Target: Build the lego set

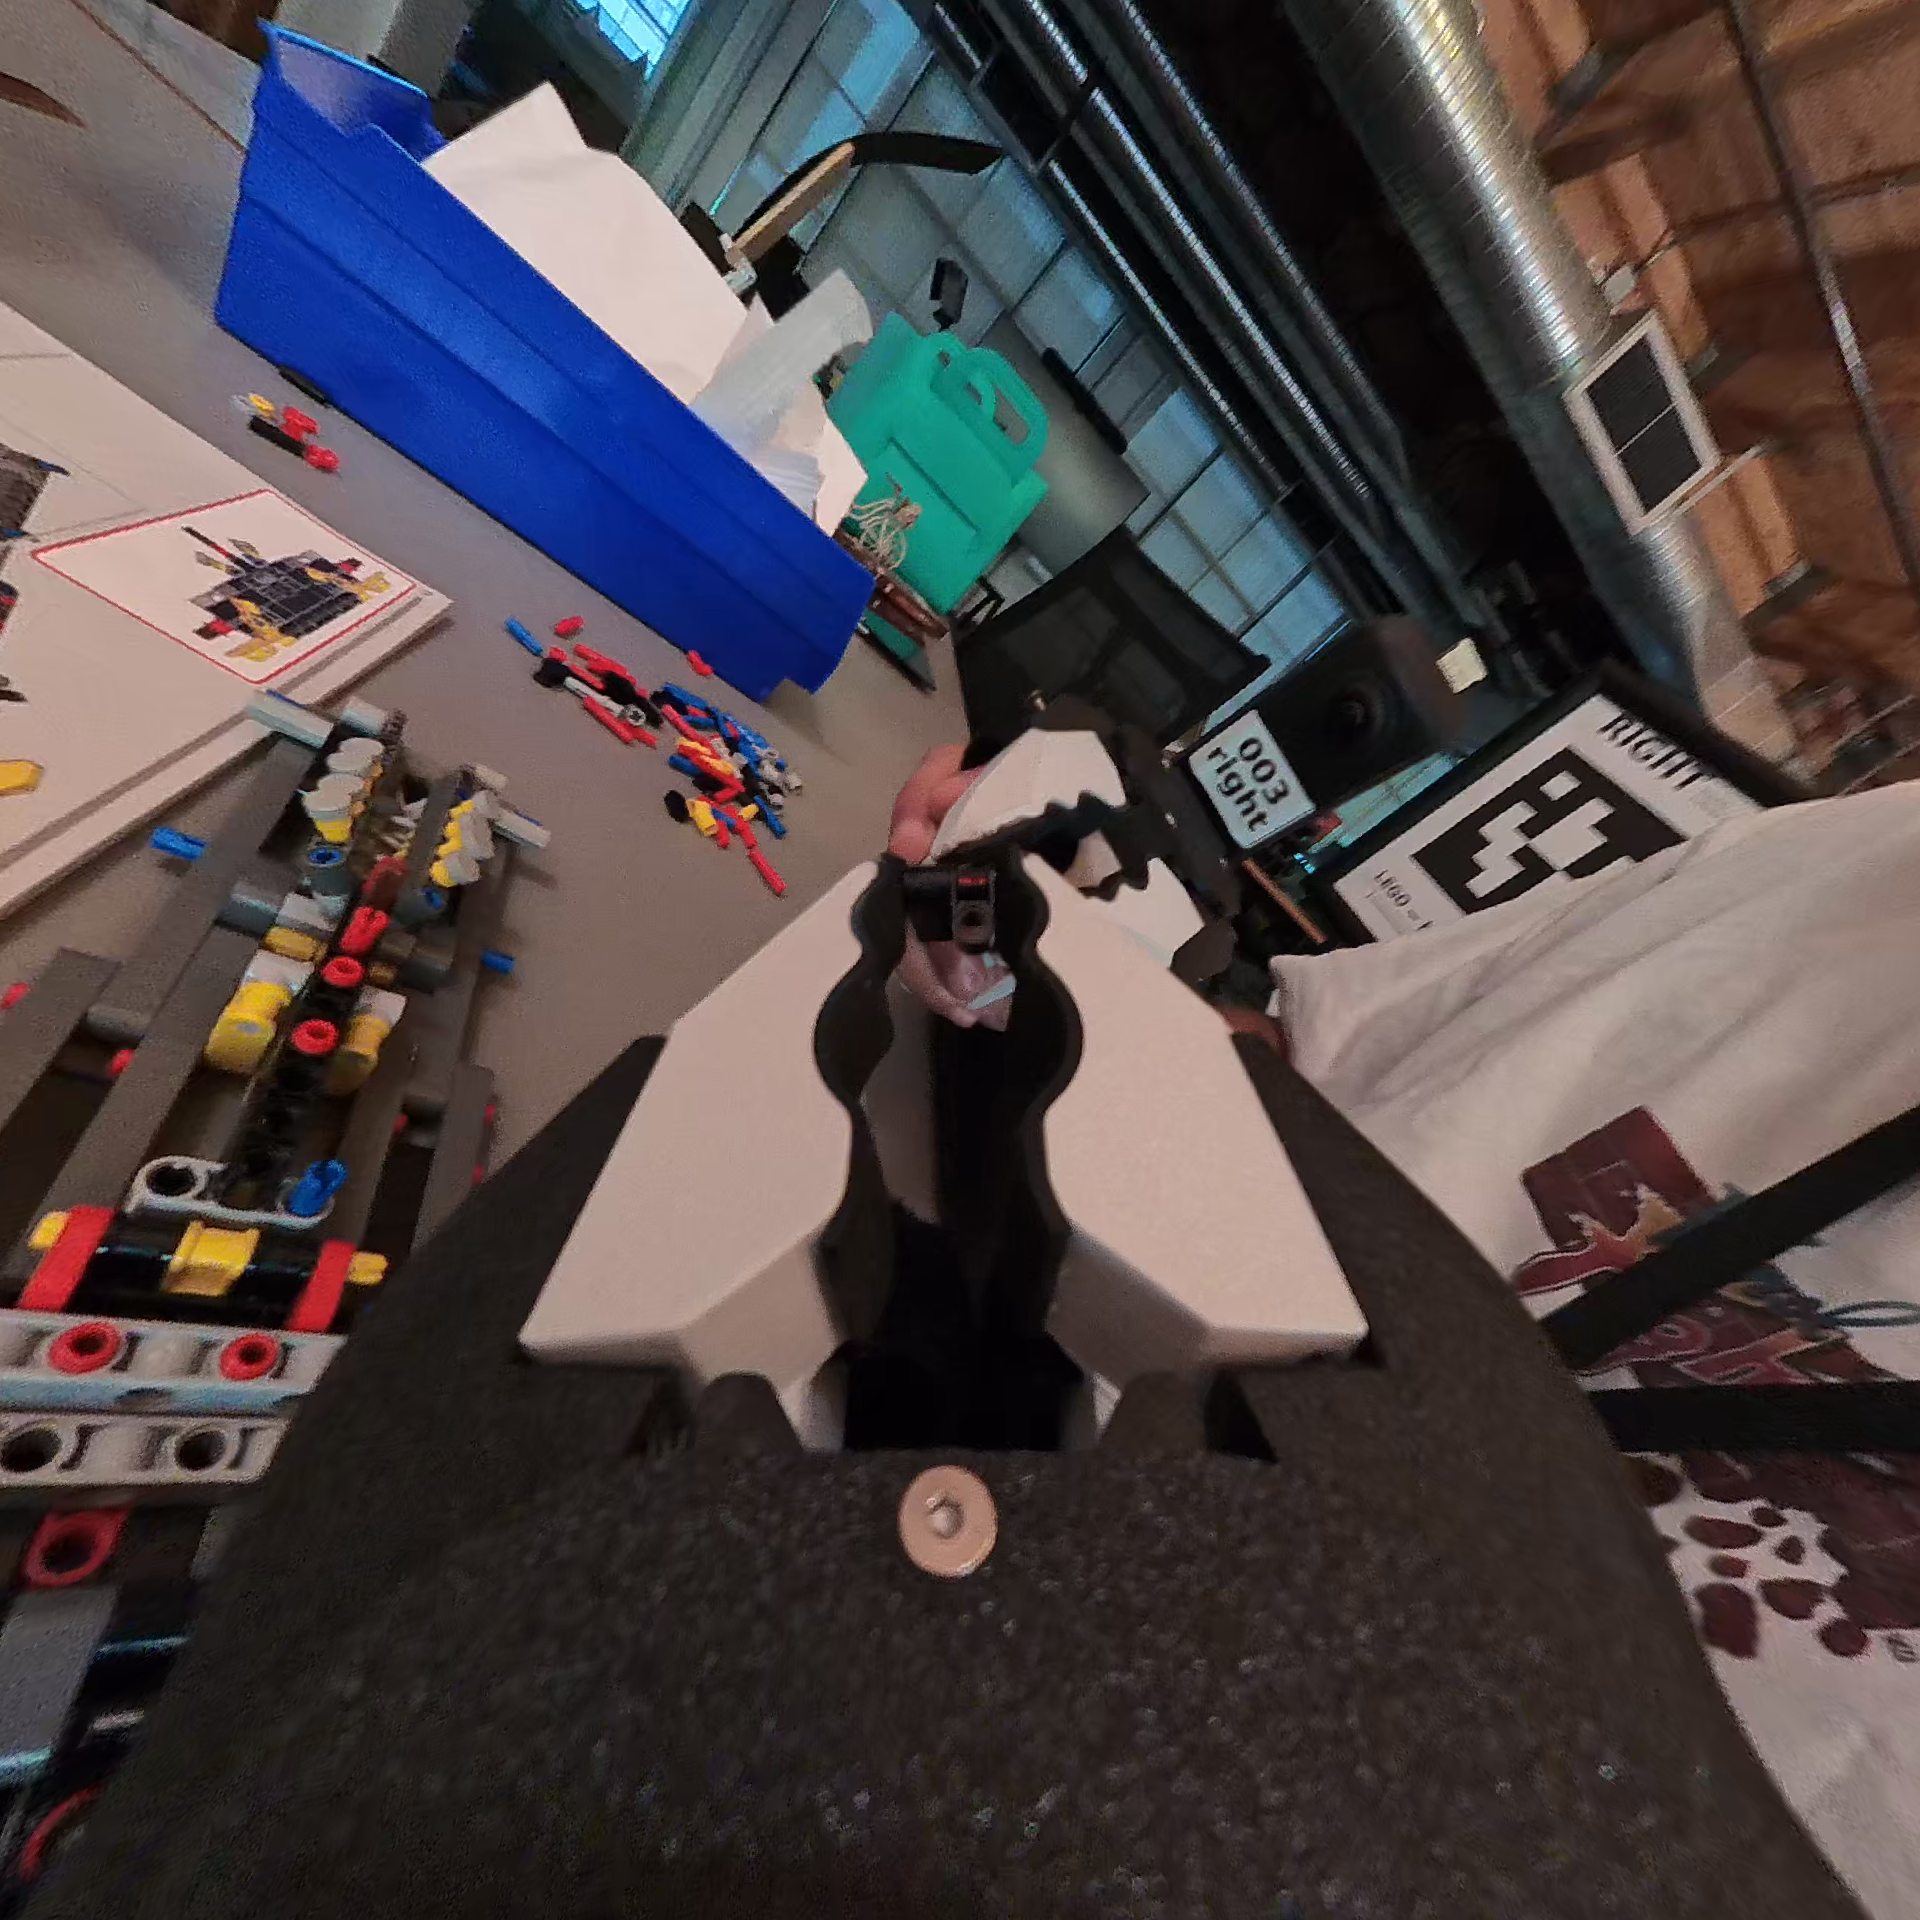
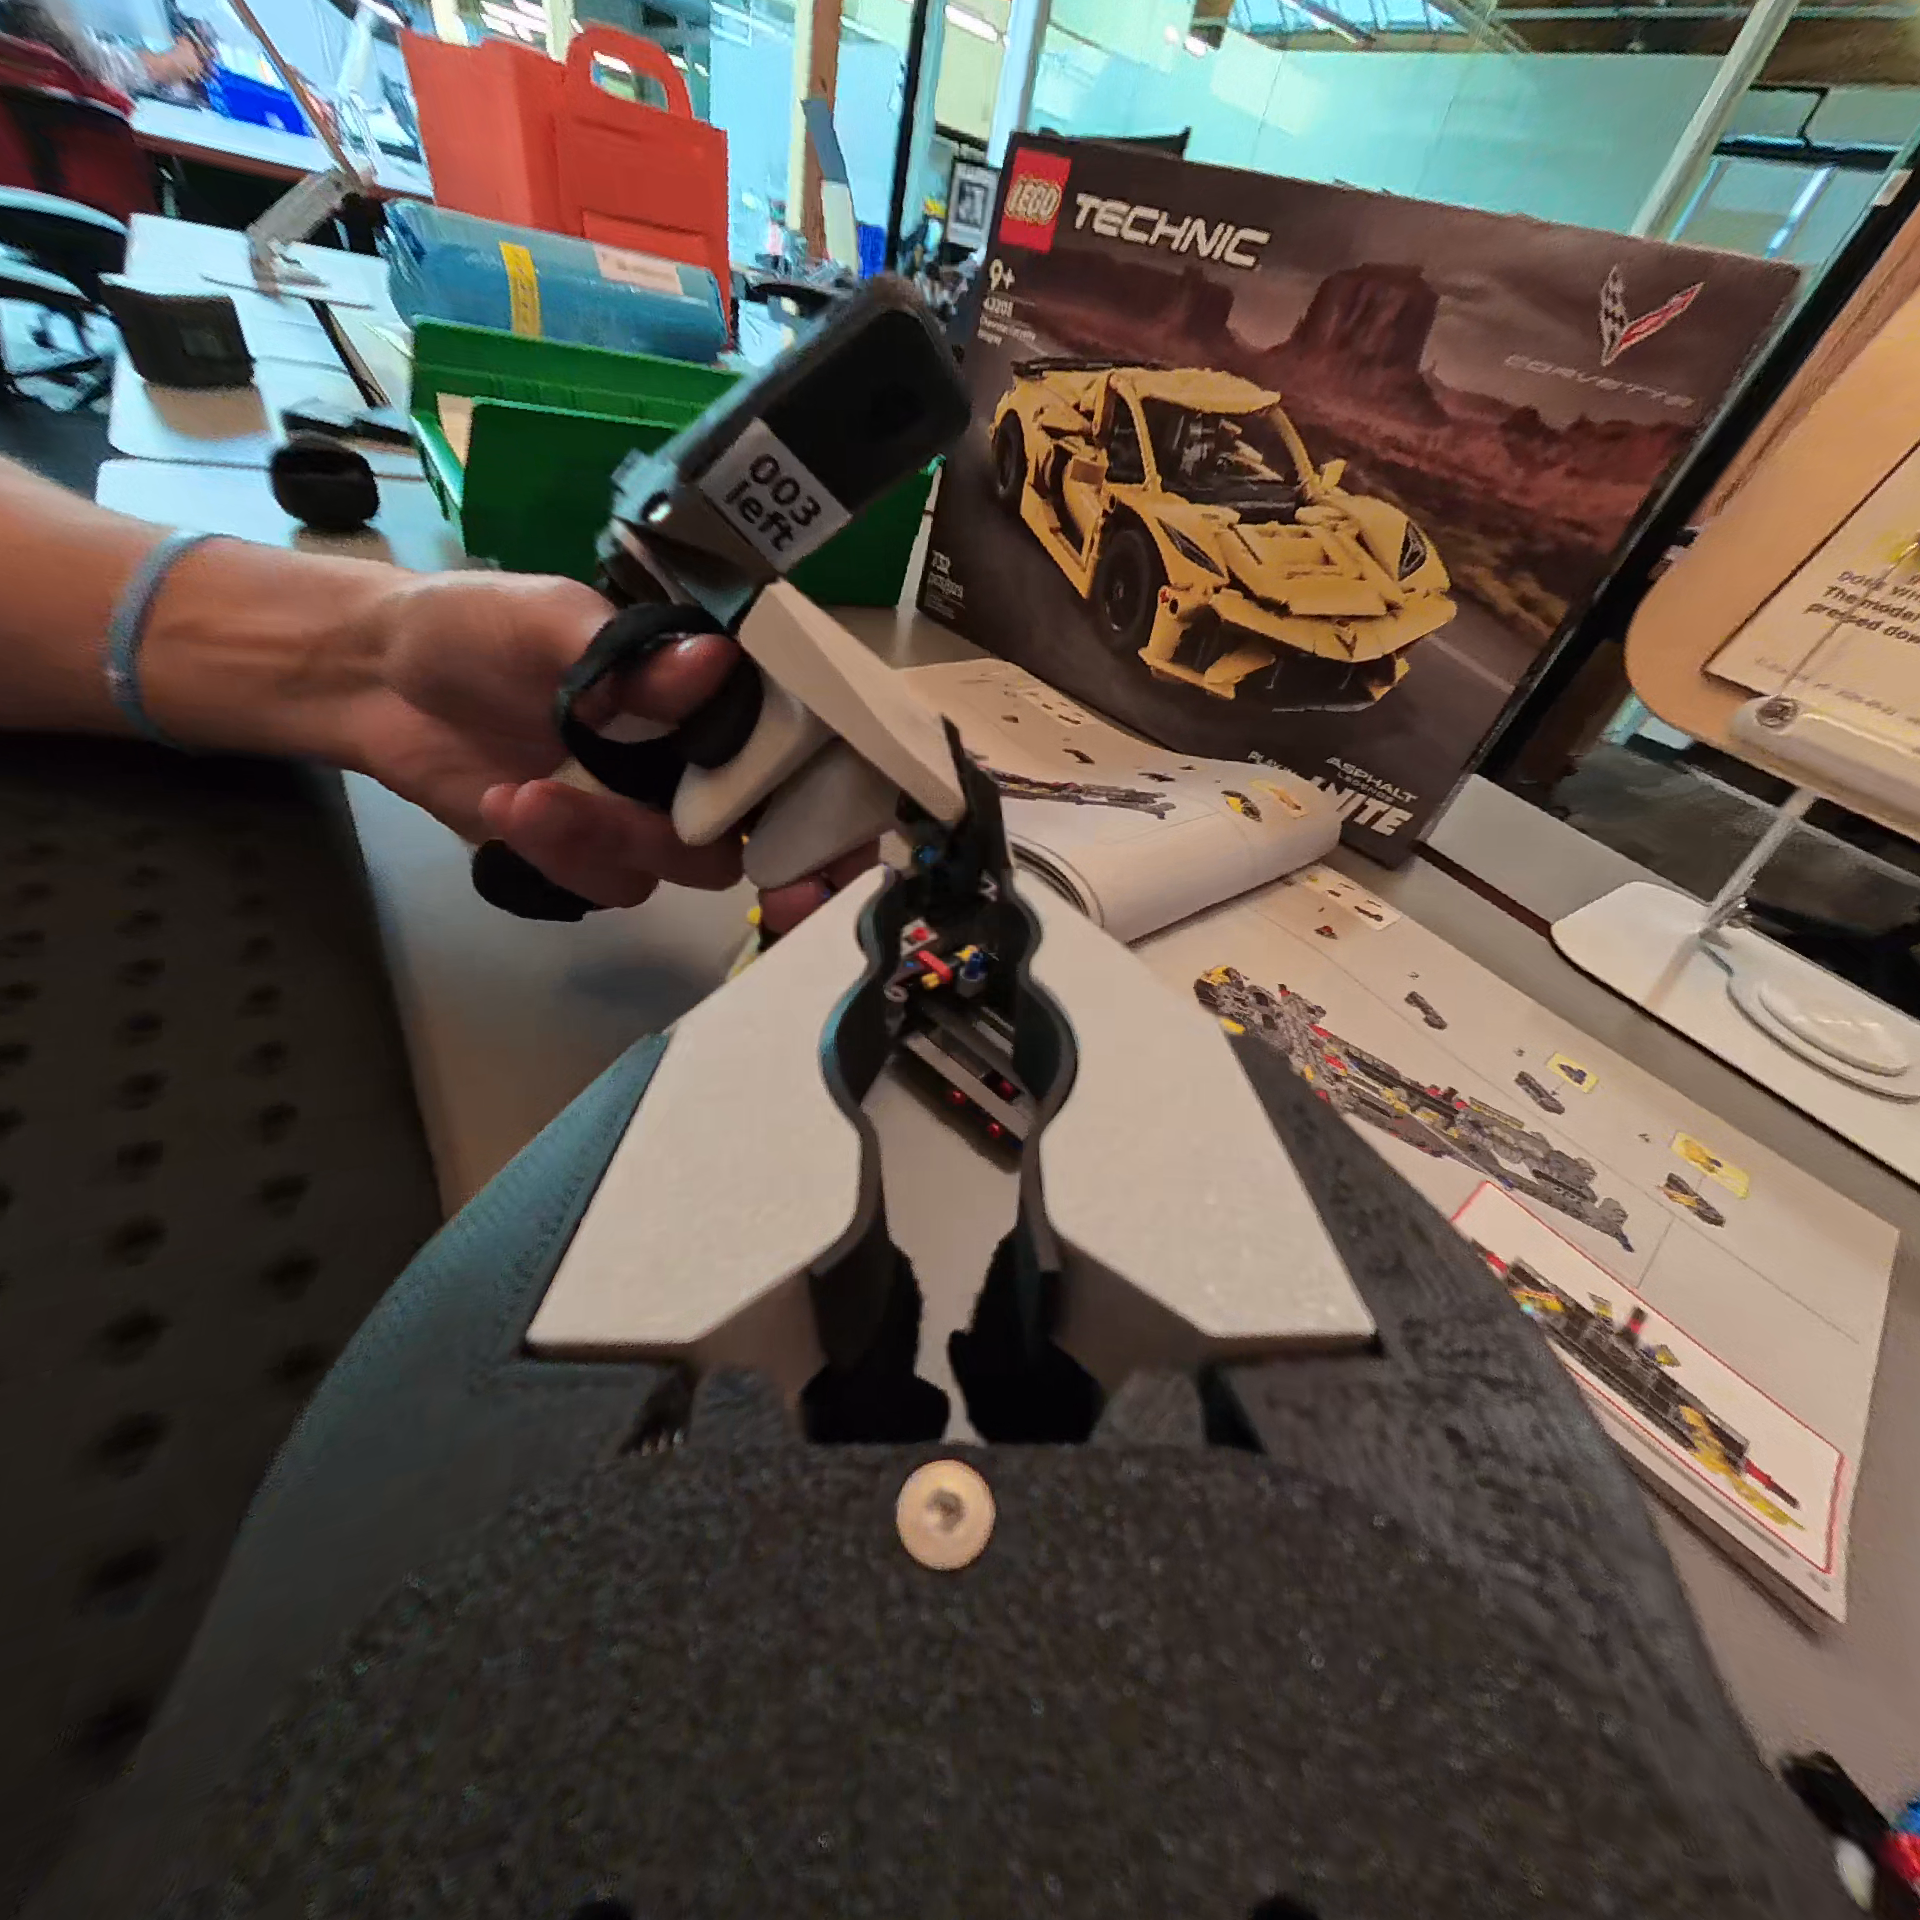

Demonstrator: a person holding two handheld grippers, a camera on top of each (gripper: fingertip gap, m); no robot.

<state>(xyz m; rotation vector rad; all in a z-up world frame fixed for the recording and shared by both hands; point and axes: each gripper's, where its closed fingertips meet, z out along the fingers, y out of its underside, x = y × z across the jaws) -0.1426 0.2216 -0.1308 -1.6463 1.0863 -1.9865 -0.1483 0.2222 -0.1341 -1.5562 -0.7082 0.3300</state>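
Note:
My left gripper (image 1: 956, 894) is nearly shut, with a small black lego piece (image 1: 954, 906) with a red mark between its fingertips, held in the air. My right gripper (image 2: 945, 904) meets it tip to tip, with its jaws narrowly apart. What it grips is hidden behind the left gripper (image 2: 966, 800). The right gripper also shows in the left wrist view (image 1: 1039, 821). The long grey lego chassis (image 1: 260, 1039), with red, yellow and black parts, lies on the table to the left. It shows through the right gripper's gap in the right wrist view (image 2: 971, 1081).
A heap of loose red, blue, yellow and black pieces (image 1: 707, 748) lies by a blue bin (image 1: 499, 416). Open instruction booklets (image 2: 1558, 1195) lie on the table. The set's box (image 2: 1351, 468) stands behind, with a green bin (image 2: 540, 488) to its left. A white stand base (image 2: 1714, 966) sits at the right. The tips of both grippers are at nearly the same place.

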